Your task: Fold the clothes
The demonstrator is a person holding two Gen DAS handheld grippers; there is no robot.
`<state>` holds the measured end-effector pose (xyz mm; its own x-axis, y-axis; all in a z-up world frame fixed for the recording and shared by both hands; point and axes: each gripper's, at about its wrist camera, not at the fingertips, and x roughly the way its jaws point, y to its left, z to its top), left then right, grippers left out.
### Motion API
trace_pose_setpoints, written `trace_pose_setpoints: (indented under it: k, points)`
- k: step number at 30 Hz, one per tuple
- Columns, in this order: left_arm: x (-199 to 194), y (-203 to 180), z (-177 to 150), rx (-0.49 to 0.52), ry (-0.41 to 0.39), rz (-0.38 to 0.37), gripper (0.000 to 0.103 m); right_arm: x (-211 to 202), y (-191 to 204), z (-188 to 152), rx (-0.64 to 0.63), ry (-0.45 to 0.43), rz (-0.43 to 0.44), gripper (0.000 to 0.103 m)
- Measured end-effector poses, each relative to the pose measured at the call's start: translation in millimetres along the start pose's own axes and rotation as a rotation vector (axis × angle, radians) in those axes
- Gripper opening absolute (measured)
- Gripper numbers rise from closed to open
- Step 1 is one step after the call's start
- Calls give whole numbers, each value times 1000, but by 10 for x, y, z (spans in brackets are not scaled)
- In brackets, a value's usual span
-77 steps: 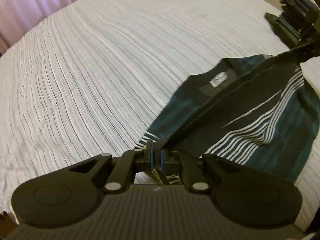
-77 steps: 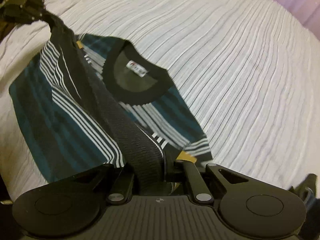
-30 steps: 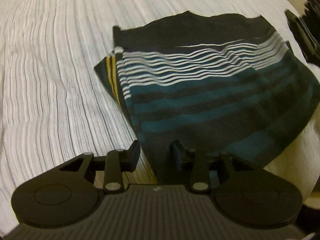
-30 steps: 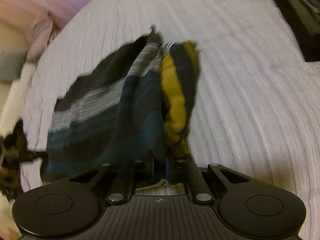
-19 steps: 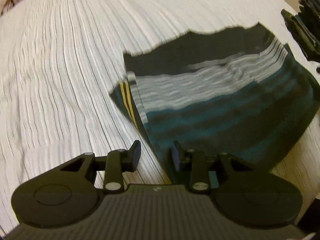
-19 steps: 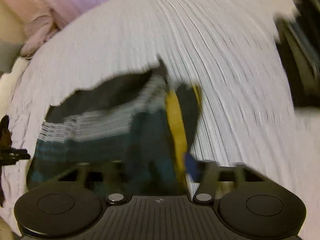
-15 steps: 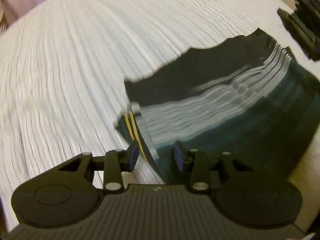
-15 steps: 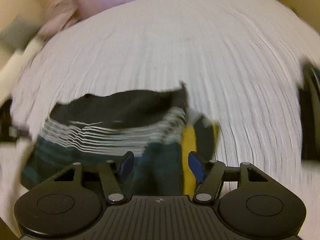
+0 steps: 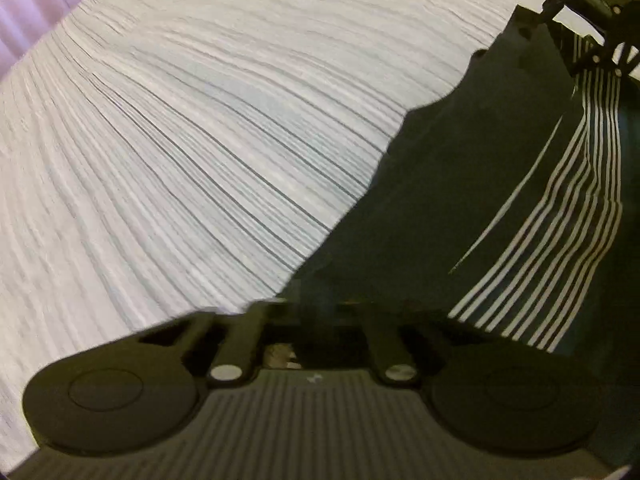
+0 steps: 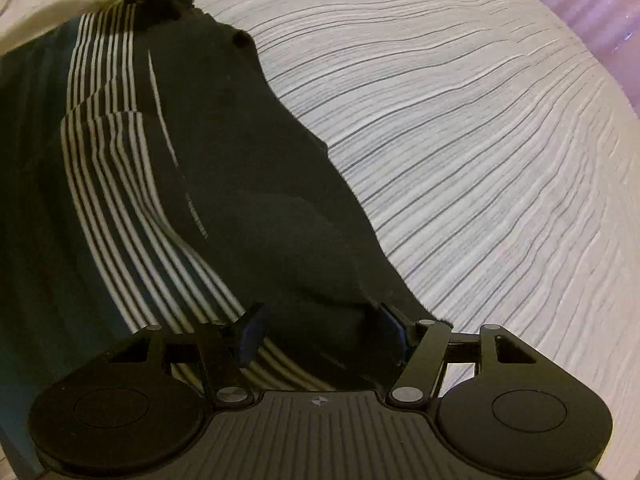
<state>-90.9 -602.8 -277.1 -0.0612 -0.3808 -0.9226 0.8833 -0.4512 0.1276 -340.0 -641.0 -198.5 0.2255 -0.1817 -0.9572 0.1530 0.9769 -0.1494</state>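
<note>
A dark shirt with teal bands and thin white stripes lies folded flat on the bed. Its black edge runs diagonally through both views. My left gripper sits at the near end of that edge, jaws closed together on the black fabric. My right gripper is at the other end of the shirt. It stands open, its blue pads on either side of a raised fold of black cloth. Each gripper shows small at the far corner of the other's view.
A white ribbed bedspread fills the area beside the shirt and continues in the right wrist view. A pink curtain hangs past the bed's far edge.
My right gripper let go of the bunched shirt and opened. Both grippers swung over to the shirt's black edge. The left jaws, open earlier, have closed on it.
</note>
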Motion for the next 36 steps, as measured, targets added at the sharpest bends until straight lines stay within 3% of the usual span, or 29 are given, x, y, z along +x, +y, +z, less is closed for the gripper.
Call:
trace_pose_setpoints:
  k: [1,2,3,6,11,16,17,18,20,24,26,27,28,29,30,32,33,34,36]
  points:
    - [-81,42,-15,-27,-19,10,0,-20,-29,8,24,-11,9,54]
    - [-159,107,-44,-67,-38,25,0,-60,-77,20,50,-22,17,22]
    - [-238,172,-73,-106,-57,40,0,-91,-111,32,74,-29,15,5]
    - [-309,338,-178,-179,-64,62,0,-162,-213,77,124,-73,-26,4]
    - [-312,307,-209,-151,-59,71,0,-195,-295,103,184,-102,-46,5]
    - [-266,351,-287,-214,-27,95,0,-296,-220,38,196,-110,-40,5]
    - [-222,350,-314,-221,-7,106,0,-300,-182,55,176,-108,-33,13]
    - [-181,356,-343,-228,12,115,0,-305,-144,71,156,-105,-27,40]
    - [-177,382,-376,-251,11,112,0,-277,-59,98,117,-111,-18,72]
    - [-355,380,-328,-269,-77,60,3,-186,76,191,47,-108,-3,71]
    - [-434,335,-264,-253,-126,9,22,-128,92,216,18,-94,5,71]
    - [-434,289,-217,-228,-138,-20,36,-96,96,229,5,-84,11,71]
    - [-421,240,-168,-202,-146,-46,39,-76,91,236,-2,-77,16,71]
    - [-367,179,-120,-170,-137,-62,39,-46,89,241,-1,-61,15,64]
    - [-284,108,-72,-131,-113,-74,39,-16,86,246,0,-46,14,44]
    - [-106,-13,-10,-65,-59,-80,34,16,84,251,5,-18,14,23]
    - [-5,-55,3,-43,-22,-82,13,18,84,251,10,-6,15,5]
    - [62,-87,10,-23,1,-70,0,-5,80,238,16,-5,16,2]
    - [-21,-13,-2,-64,-30,-25,0,-125,38,239,41,-34,13,2]
